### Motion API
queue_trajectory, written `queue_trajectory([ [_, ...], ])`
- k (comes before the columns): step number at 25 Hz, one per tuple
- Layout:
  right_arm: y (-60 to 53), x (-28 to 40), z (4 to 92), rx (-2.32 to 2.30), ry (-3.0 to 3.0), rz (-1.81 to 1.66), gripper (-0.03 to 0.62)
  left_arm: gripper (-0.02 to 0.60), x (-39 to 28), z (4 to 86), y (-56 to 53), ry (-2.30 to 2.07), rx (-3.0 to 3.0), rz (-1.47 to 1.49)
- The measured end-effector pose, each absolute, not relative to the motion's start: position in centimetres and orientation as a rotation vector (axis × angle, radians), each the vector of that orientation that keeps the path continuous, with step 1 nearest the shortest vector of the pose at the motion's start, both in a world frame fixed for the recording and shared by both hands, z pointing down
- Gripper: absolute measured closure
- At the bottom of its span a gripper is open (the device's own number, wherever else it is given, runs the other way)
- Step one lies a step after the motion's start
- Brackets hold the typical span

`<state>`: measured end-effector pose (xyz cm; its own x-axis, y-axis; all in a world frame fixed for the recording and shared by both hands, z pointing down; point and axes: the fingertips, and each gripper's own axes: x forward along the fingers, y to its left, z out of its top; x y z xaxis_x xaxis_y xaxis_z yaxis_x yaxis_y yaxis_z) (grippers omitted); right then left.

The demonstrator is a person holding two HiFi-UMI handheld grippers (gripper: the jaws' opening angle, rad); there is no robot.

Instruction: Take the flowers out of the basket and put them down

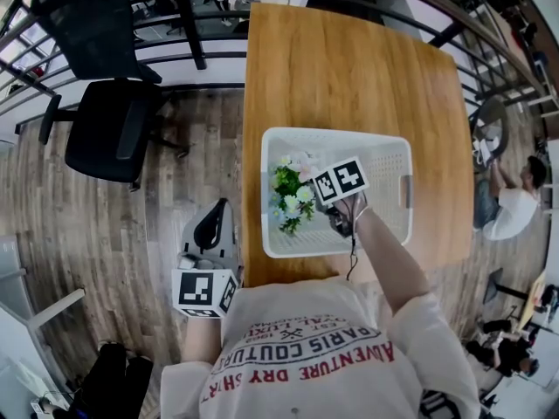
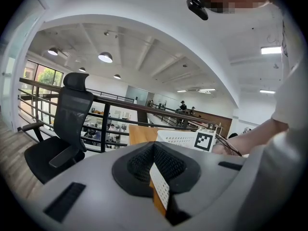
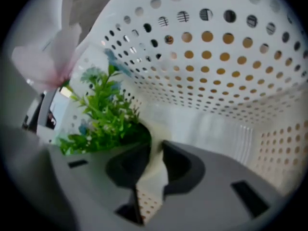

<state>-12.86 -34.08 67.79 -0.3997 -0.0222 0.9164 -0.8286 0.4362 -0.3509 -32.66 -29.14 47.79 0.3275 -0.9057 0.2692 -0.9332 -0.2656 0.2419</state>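
With the flowers (image 1: 291,201) lying in the basket's (image 1: 397,160) left half on the bench (image 1: 349,68), the right gripper (image 3: 155,146), released and empty just beside them, should straddle the leaves (image 3: 103,114) low before clenching, while the left gripper (image 2: 153,146) hangs clenched, empty, off-bench.

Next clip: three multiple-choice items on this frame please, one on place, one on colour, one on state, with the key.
1. Where are the flowers?
A. on the bare table
B. in the basket
C. on the floor
2. What colour is the basket?
A. white
B. blue
C. black
3. The right gripper is:
A. shut on a stem
B. open, nothing between its jaws
C. outside the basket
Key: 1 B, basket walls surround them; 2 A, its perforated walls are white; 3 B, the right gripper view shows basket floor through the gap.
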Motion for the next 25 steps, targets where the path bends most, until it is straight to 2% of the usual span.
queue_trajectory([
  [5,-34.3,-11.9,67.6,0.790,-1.741,1.100,0.515,0.555,-31.9,47.0,-29.4,-1.637,2.256,0.110],
  [12,-35.7,-11.5,65.0,0.826,-1.872,1.027,0.517,0.555,-29.3,45.6,-28.2,-1.671,2.269,0.133],
  [25,-37.9,-3.9,47.6,0.872,-2.282,0.721,0.519,0.555,-16.8,41.3,-25.8,-1.764,2.321,0.097],
])
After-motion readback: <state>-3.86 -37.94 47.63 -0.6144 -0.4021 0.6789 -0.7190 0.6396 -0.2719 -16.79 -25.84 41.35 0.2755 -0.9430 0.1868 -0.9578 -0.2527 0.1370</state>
